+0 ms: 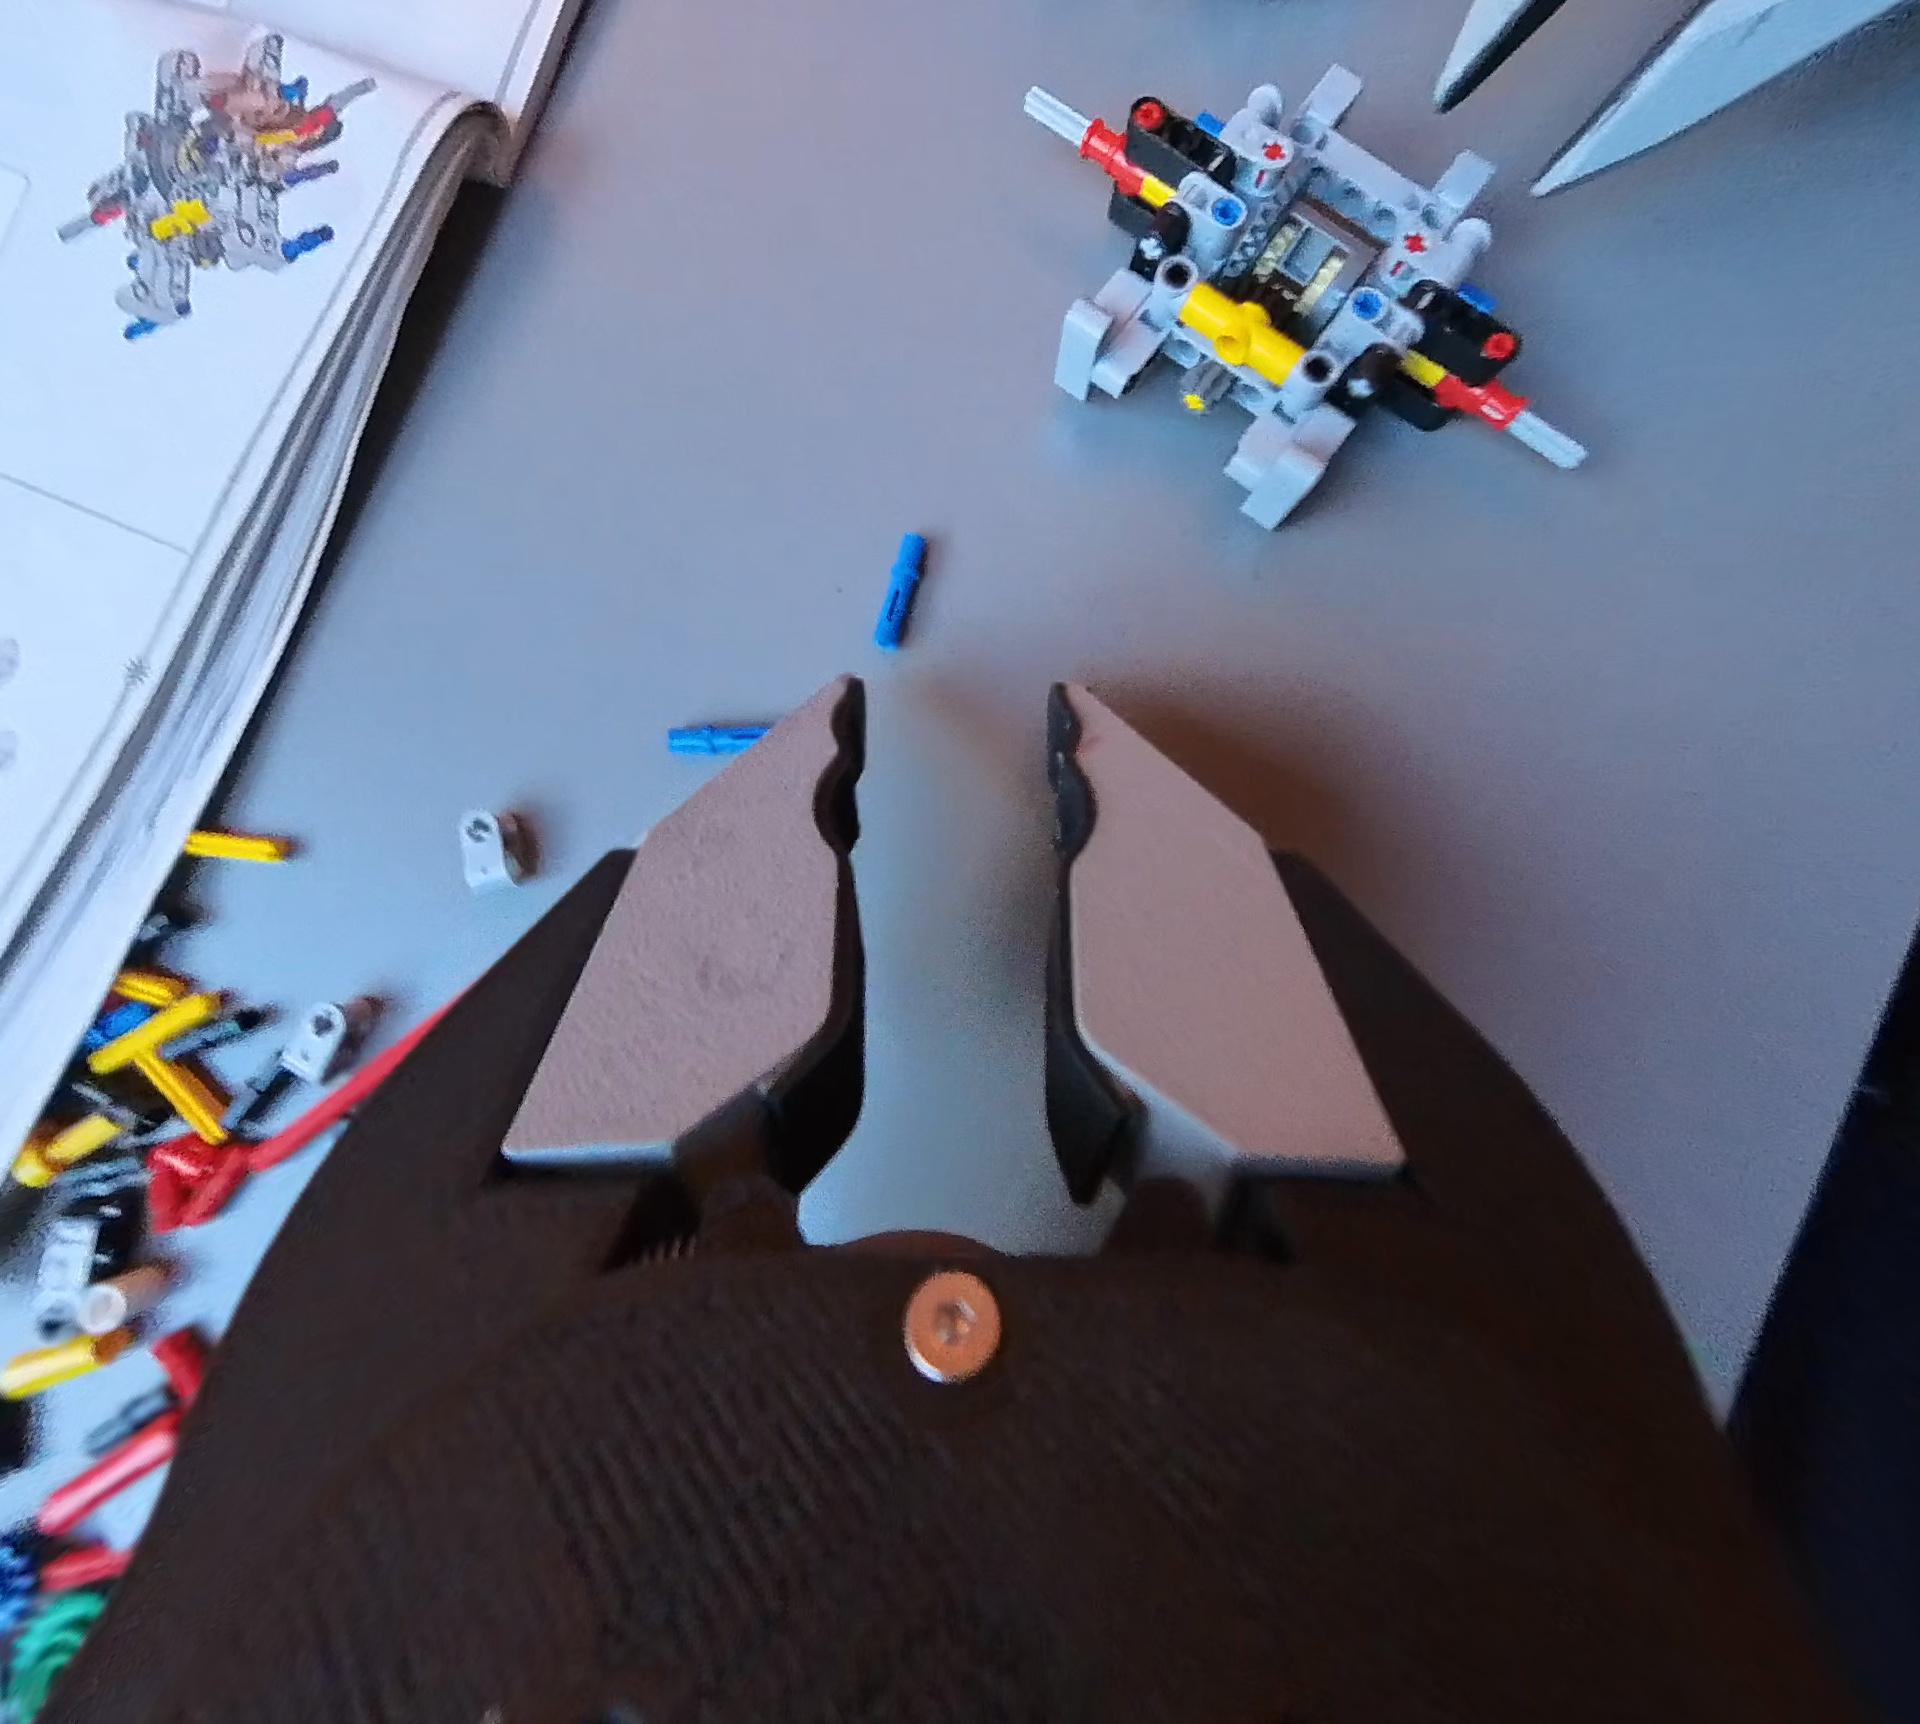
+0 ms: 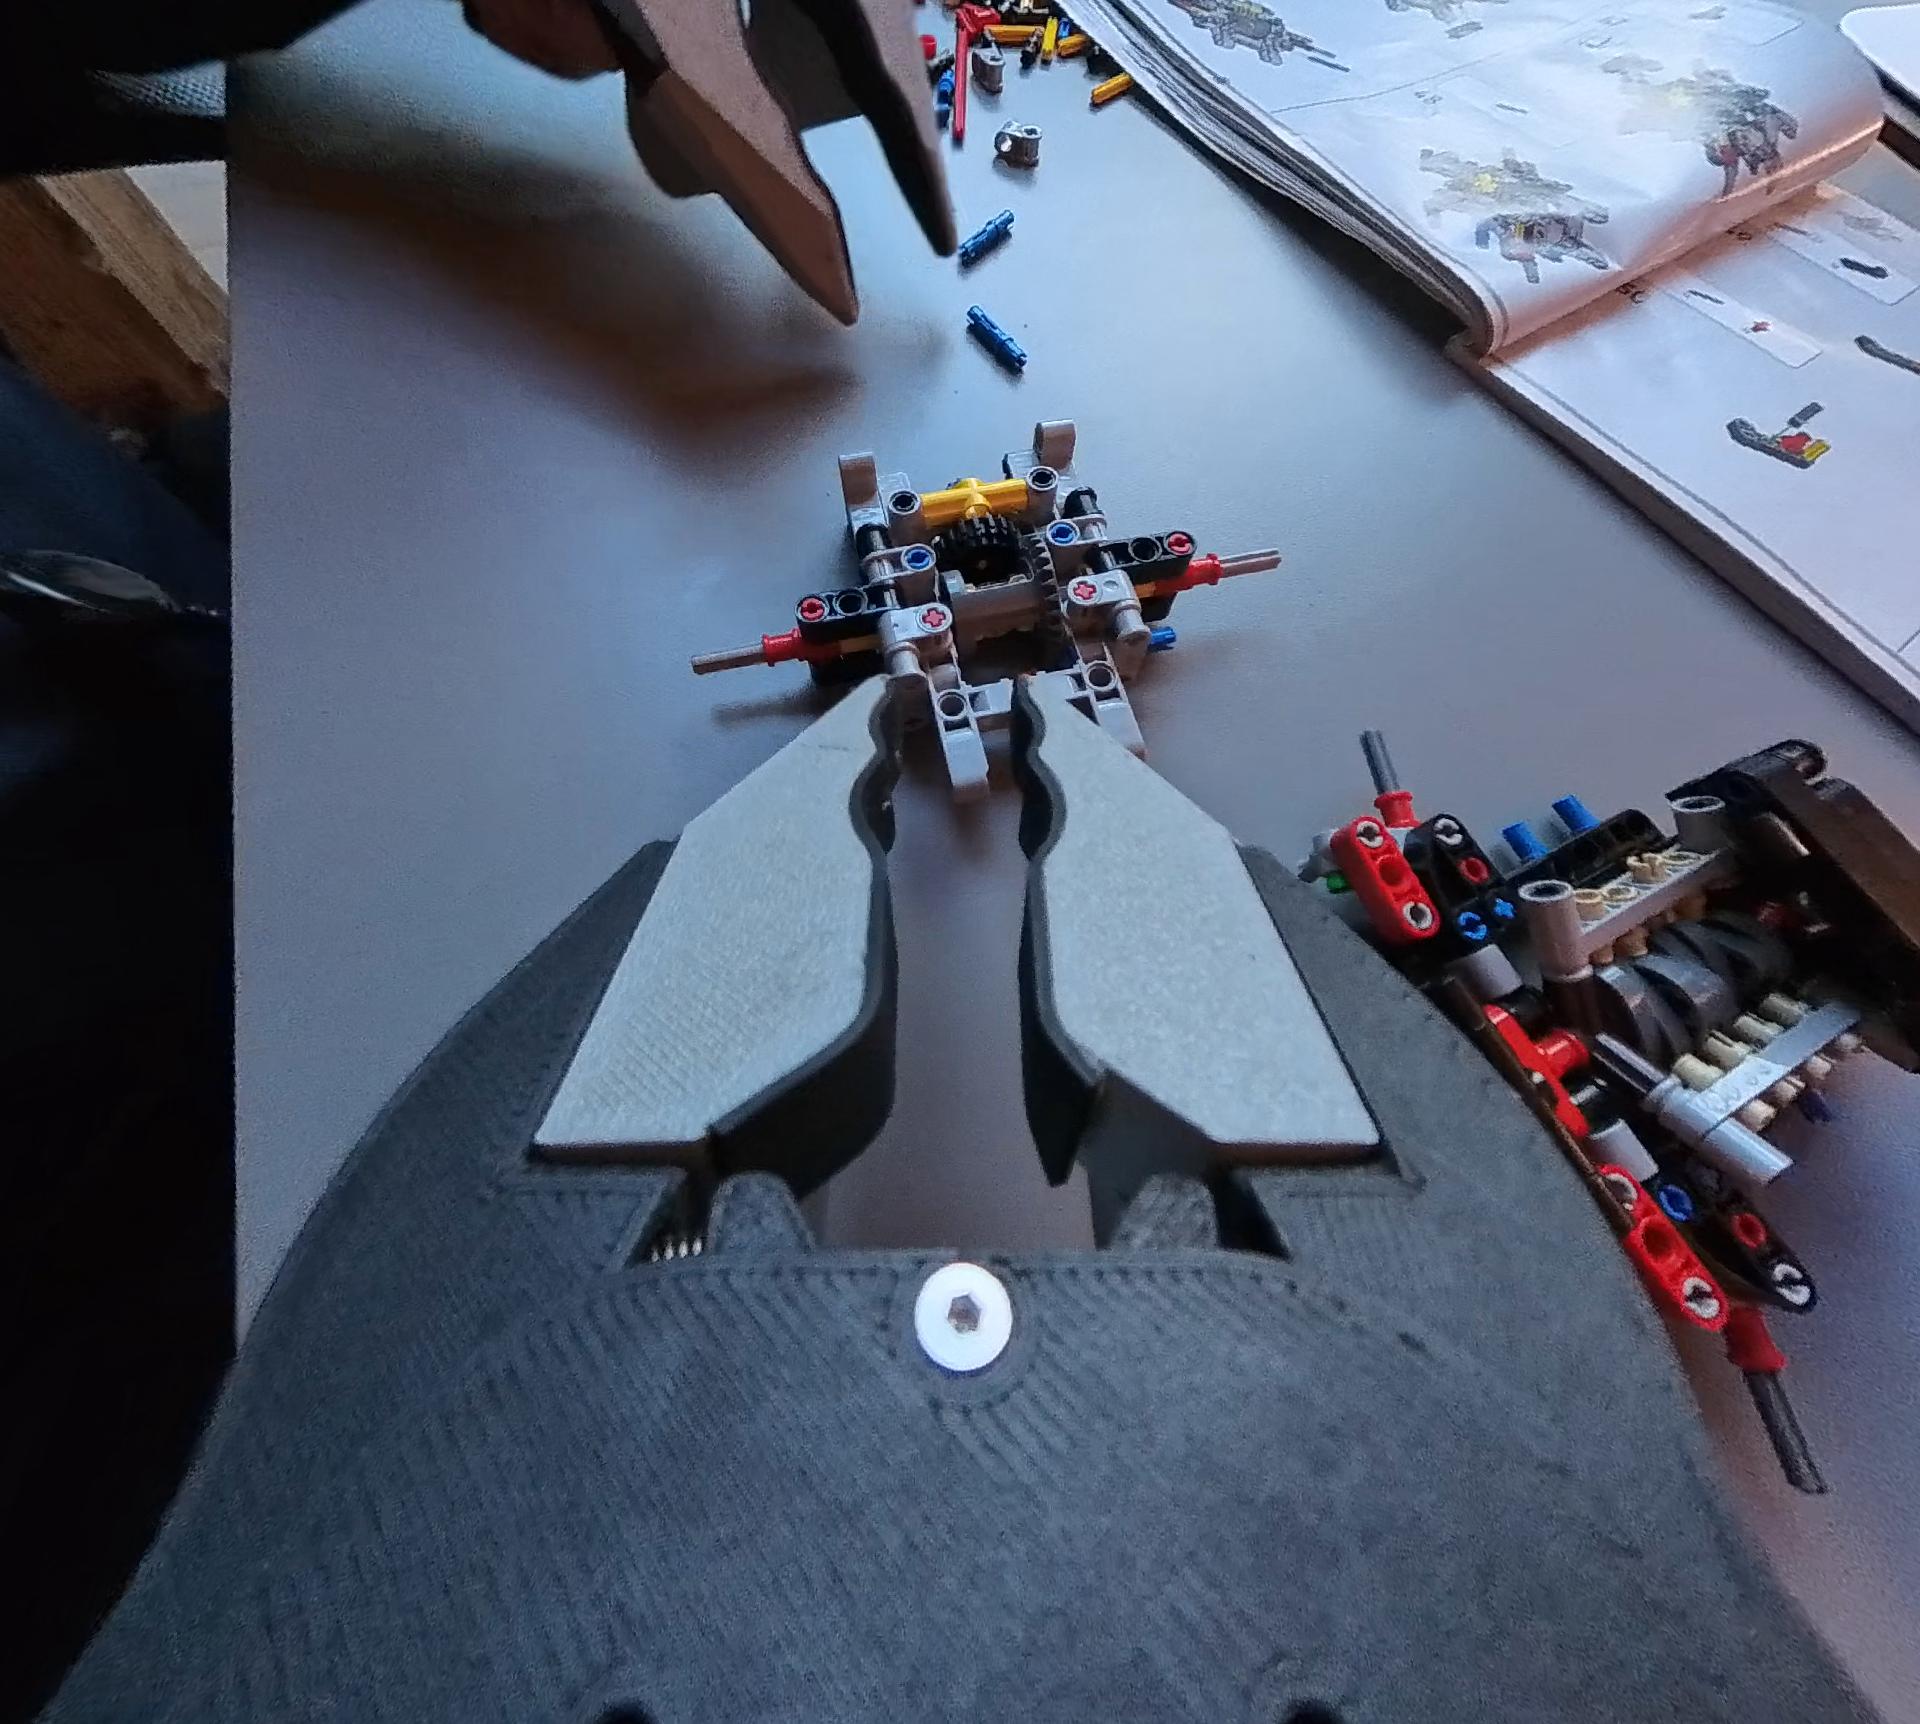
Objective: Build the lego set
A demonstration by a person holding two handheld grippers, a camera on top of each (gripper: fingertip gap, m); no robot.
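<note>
Both grippers, left [image 1: 956,687] and right [image 2: 954,692], gape empty; two blue pins [image 1: 900,591] lie loose beside the grey assembly [image 1: 1288,292]

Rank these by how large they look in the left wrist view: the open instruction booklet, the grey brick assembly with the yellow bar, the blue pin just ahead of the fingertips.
1. Open instruction booklet, cut off by the frame.
2. Grey brick assembly.
3. Blue pin, nearest the camera yet plainly smallest.

Two pins [image 1: 899,591] between booklet [image 1: 260,386] and assembly [image 1: 1288,292], on table [image 1: 675,324]; parts pile [image 1: 135,1103] seemingly beside booklet.
</note>
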